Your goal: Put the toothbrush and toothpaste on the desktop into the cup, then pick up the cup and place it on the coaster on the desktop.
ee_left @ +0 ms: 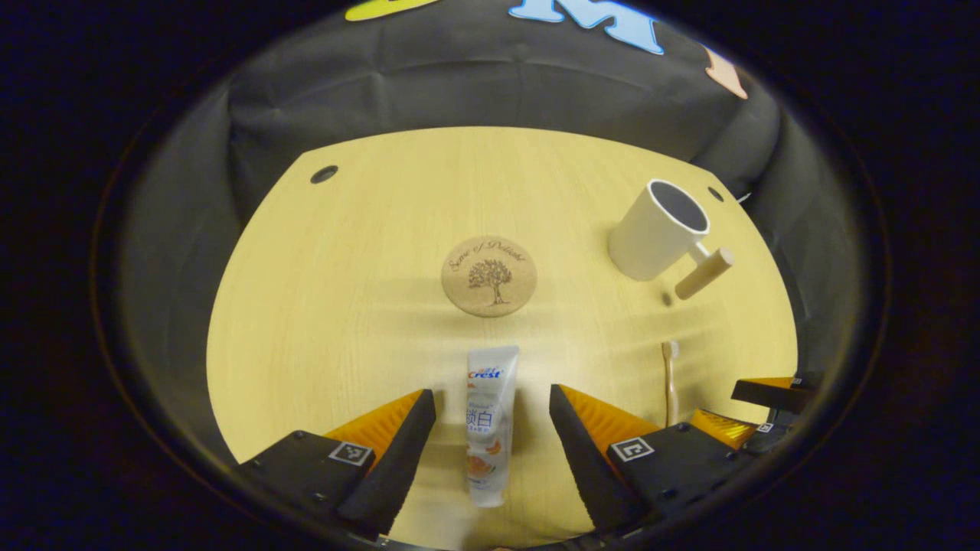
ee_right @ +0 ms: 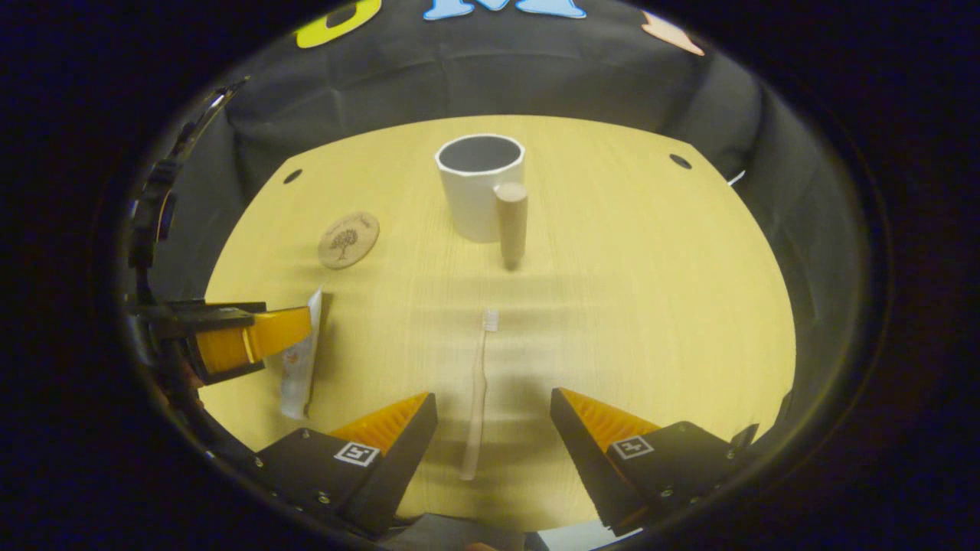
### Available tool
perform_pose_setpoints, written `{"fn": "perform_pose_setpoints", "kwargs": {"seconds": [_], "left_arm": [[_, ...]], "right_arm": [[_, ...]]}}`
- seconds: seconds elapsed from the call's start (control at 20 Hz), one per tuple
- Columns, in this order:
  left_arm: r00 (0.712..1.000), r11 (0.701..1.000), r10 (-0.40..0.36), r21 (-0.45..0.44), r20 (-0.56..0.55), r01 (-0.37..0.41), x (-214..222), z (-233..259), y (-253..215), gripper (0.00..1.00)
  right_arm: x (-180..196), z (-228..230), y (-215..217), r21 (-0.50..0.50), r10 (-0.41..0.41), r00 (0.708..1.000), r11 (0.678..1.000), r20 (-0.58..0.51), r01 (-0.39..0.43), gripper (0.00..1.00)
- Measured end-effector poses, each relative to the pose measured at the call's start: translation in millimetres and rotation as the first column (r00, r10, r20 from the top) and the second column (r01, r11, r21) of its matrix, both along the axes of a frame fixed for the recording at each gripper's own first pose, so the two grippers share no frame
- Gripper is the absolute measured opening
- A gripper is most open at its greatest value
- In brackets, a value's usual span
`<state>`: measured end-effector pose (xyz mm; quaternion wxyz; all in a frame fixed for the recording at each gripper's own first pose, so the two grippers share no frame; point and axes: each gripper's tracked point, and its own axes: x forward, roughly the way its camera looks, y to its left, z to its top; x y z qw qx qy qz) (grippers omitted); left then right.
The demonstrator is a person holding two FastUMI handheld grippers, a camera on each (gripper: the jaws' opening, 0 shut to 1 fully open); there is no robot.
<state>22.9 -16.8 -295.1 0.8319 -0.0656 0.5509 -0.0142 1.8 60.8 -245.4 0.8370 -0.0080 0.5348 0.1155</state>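
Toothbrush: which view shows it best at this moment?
The right gripper view: the toothbrush lies full length on the table, between that gripper's open fingers, bristles toward the cup. In the left gripper view the toothbrush sits far right, thin and cut off at its lower end by the right gripper.

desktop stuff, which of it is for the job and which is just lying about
For the job:
toothpaste, lying between the left tool's open fingers
toothbrush, lying between the right tool's open fingers
cup, upright, empty
coaster, bare

Just there:
desktop cable holes; nothing else loose
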Motion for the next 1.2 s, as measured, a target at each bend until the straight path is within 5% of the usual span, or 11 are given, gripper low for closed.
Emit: {"fn": "perform_pose_setpoints", "kwargs": {"seconds": [0.3,0.55,0.65,0.75,0.95,1.0,1.05,1.15,1.2], "left_arm": [[0.993,1.0,-0.011,-0.006,-0.118,0.011,-13.5,-23.2,1.0,0.97],[0.983,1.0,-0.028,-0.003,-0.18,0.027,-21.7,-35.7,0.1,0.98],[0.98,1.0,-0.031,-0.003,-0.195,0.031,-24.2,-38.5,-1.2,0.95],[0.979,0.999,-0.027,0.016,-0.2,0.03,-24.5,-39.6,1.4,0.94],[0.98,0.998,-0.02,0.05,-0.199,0.031,-24.9,-41.4,7.2,0.77],[0.98,0.998,-0.02,0.052,-0.197,0.031,-24.1,-42.1,6.8,0.75],[0.98,0.998,-0.018,0.054,-0.198,0.03,-24.1,-41.1,7.2,0.75],[0.98,0.998,-0.016,0.053,-0.196,0.027,-23.7,-41.0,7.1,0.7],[0.981,0.998,-0.016,0.053,-0.196,0.027,-24.1,-41.2,7.0,0.69]], "right_arm": [[-8.3,-18.8,4.1,-0.032,0.007,0.992,0.999,-0.125,-0.011,0.92],[-11.9,-29.3,8.0,-0.065,0.025,0.98,0.997,-0.2,-0.038,0.78],[-12.4,-32.8,6.0,-0.083,0.02,0.976,0.996,-0.218,-0.039,0.76],[-12.3,-36.2,5.3,-0.087,0.016,0.973,0.996,-0.231,-0.037,0.63],[-8.1,-39.8,4.9,-0.108,0.019,0.971,0.993,-0.237,-0.046,0.63],[-9.0,-40.9,6.9,-0.109,0.024,0.969,0.993,-0.244,-0.052,0.48],[-11.6,-43.7,7.8,-0.111,0.033,0.967,0.992,-0.254,-0.063,0.44],[-11.5,-43.2,8.0,-0.133,0.052,0.968,0.987,-0.246,-0.087,0.48],[-13.1,-42.6,10.5,-0.122,0.064,0.965,0.988,-0.253,-0.097,0.32]]}}
